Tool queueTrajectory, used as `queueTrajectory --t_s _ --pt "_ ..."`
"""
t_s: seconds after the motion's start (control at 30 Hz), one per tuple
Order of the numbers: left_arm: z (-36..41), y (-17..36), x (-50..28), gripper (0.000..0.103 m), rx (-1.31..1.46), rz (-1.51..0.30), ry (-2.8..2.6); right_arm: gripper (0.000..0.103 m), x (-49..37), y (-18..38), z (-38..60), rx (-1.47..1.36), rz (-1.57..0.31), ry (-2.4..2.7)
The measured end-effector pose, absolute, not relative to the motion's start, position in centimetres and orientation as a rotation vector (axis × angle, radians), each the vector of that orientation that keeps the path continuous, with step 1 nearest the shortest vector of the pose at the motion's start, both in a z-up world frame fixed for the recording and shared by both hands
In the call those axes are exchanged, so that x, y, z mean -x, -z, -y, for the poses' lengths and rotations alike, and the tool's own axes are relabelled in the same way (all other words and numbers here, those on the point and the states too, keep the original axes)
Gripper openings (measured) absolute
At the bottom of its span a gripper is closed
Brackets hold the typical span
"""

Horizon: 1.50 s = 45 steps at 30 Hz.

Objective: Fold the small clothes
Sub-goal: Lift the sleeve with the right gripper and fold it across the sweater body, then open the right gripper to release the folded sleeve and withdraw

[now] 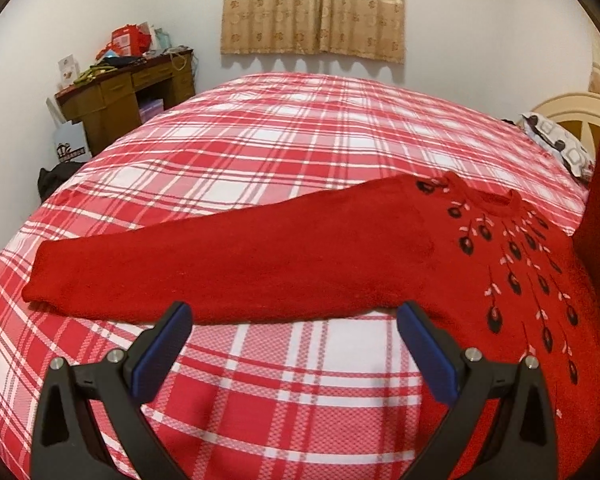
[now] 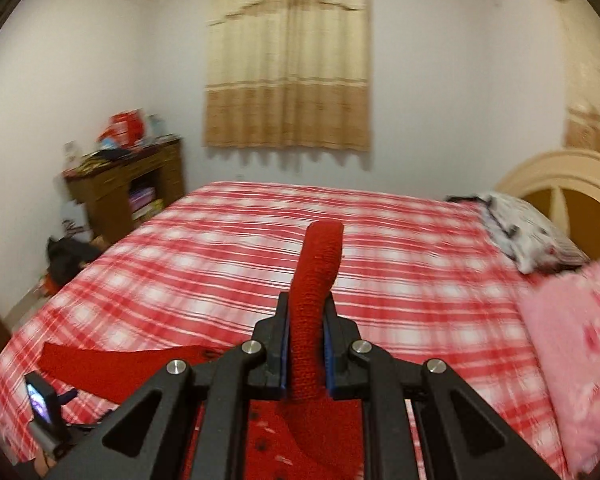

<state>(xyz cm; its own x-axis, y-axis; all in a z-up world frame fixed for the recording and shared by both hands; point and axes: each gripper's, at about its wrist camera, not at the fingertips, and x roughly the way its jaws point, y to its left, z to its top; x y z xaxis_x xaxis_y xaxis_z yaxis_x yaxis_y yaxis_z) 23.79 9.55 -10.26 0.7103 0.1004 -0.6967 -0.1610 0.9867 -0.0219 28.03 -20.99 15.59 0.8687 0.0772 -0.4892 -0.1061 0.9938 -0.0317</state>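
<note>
Right wrist view: right claw (image 2: 307,334) clamped on red sweater (image 2: 314,280); left claw (image 1: 294,320) spread apart, empty.

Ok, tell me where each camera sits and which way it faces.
Left wrist: on the left gripper, angled down over the red plaid bedspread at the red knit sweater with its sleeve laid out; open jaws show.
Right wrist: on the right gripper, facing across the bed; jaws shut on a raised sweater fold.
Shared: sweater, bedspread, beige patterned curtain, brown wooden desk.
</note>
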Motion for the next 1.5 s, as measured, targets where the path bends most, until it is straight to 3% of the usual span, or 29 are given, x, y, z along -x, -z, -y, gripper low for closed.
queueTrajectory --t_s 0.23,0.5,0.57,0.63,0.67,1.03,1.5 --pt "-10.6 11.0 -23.7 0.103 0.097 -0.785 -0.156 0.013 -30.9 -9.3 12.2 0.103 -0.588 -0.257" --pt "-10.4 11.8 -23.6 0.103 0.068 -0.806 -0.151 0.014 -34.3 7.6 3.7 0.09 -0.843 -0.386" --pt "-10.2 11.9 -23.6 0.103 0.061 -0.812 -0.143 0.024 -34.4 10.4 3.1 0.047 -0.89 -0.466" --pt "-10.0 12.0 -23.5 0.103 0.048 -0.816 -0.137 0.067 -33.8 11.5 3.4 0.028 -0.893 -0.516" --pt "-9.9 12.0 -23.5 0.103 0.042 -0.823 -0.133 0.07 -33.3 11.5 3.5 0.017 -0.888 -0.532" --pt "-6.8 10.8 -25.9 0.103 0.05 -0.801 -0.044 0.071 -26.8 10.5 16.2 -0.103 -0.868 -0.353" --pt "-3.0 13.1 -28.2 0.103 -0.074 -0.838 -0.086 0.074 -26.5 14.3 30.0 -0.251 -0.921 -0.083"
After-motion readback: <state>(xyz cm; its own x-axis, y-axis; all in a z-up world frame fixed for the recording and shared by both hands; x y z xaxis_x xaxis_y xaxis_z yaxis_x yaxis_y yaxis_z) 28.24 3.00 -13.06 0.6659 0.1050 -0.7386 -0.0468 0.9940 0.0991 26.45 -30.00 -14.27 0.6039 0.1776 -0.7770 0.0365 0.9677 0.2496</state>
